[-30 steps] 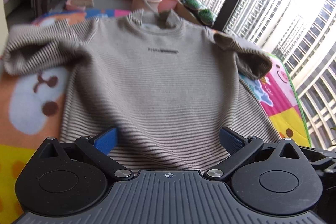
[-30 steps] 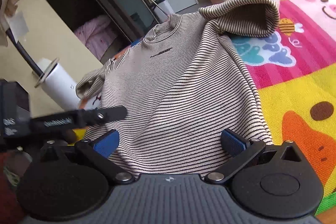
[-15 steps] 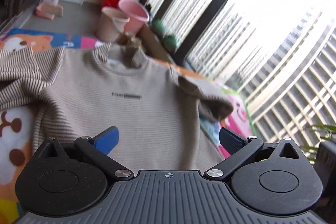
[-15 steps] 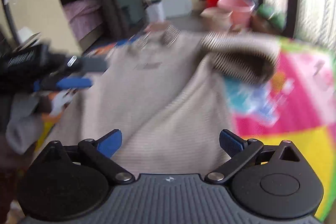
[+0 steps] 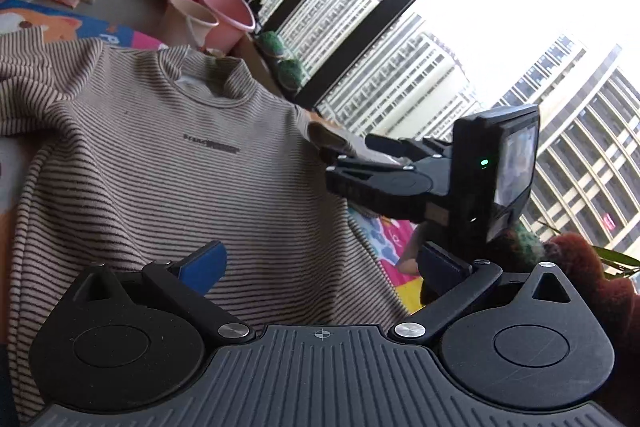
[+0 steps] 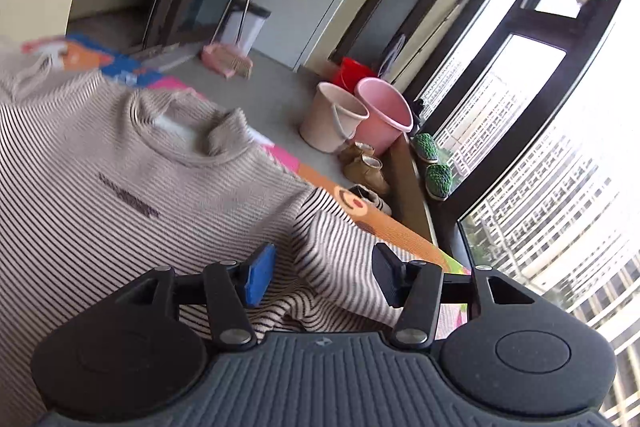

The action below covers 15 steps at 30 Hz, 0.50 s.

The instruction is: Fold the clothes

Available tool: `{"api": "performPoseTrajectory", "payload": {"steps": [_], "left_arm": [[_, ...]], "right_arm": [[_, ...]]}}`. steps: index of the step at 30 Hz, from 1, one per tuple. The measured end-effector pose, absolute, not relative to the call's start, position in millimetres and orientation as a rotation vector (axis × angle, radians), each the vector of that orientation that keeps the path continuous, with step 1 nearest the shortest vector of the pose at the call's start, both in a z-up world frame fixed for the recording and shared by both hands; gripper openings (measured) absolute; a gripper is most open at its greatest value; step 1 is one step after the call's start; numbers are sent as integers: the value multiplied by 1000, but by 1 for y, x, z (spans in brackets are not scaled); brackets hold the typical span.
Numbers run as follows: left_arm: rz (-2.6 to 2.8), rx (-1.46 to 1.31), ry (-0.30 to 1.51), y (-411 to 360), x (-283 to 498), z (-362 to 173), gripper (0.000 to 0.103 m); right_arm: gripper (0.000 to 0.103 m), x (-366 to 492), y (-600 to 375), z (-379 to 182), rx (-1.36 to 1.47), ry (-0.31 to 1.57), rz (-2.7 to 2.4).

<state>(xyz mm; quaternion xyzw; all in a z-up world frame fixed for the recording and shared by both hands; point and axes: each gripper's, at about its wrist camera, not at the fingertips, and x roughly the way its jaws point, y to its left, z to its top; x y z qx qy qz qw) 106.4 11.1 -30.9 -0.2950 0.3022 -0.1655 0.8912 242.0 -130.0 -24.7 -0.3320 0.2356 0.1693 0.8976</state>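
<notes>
- Left wrist view: left gripper (image 5: 318, 263) spread wide over the lower body of the striped sweater (image 5: 160, 163), holding nothing; blue pad at 9 o'clock, dark pad at 3 o'clock.
- Same view: right gripper (image 5: 340, 155) at 2 o'clock, reaching onto the sweater's sleeve; opening hard to judge from this side.
- Right wrist view: right gripper (image 6: 324, 279) partly open, about halfway, with a bunched fold of the sleeve (image 6: 328, 267) lying between the pads; actual contact not clear.
- Sweater spread face up on the colourful play mat (image 6: 384, 223), collar toward 12 o'clock, small printed logo on the chest.
- Beige bucket (image 6: 332, 119) and pink bucket (image 6: 384, 115) at 1 o'clock on the floor, interiors not visible; red bucket (image 6: 354, 75) behind, mostly hidden.
- Sweater's hem cut off by the gripper bodies; right wrist view motion-blurred on the left.
</notes>
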Motion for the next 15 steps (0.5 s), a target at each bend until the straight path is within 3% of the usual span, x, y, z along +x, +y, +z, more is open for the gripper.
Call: {"api": "performPoseTrajectory", "payload": {"steps": [2,3,4,15], "left_arm": [[-344,-633,609,16,103,-28,103],[-352,-645,596,18,101,-26,103],[-361,-658,581,20,99,-24,103],[-382,-709,513,27,94,-16,103]], "right_arm": [[53,244,-128,-31,-720,463,316],[39,244,-129,-31,-726,445,301],[15,245,-131,-29,-724,429,290],[11,248,-153,79,-548,267,203]]}}
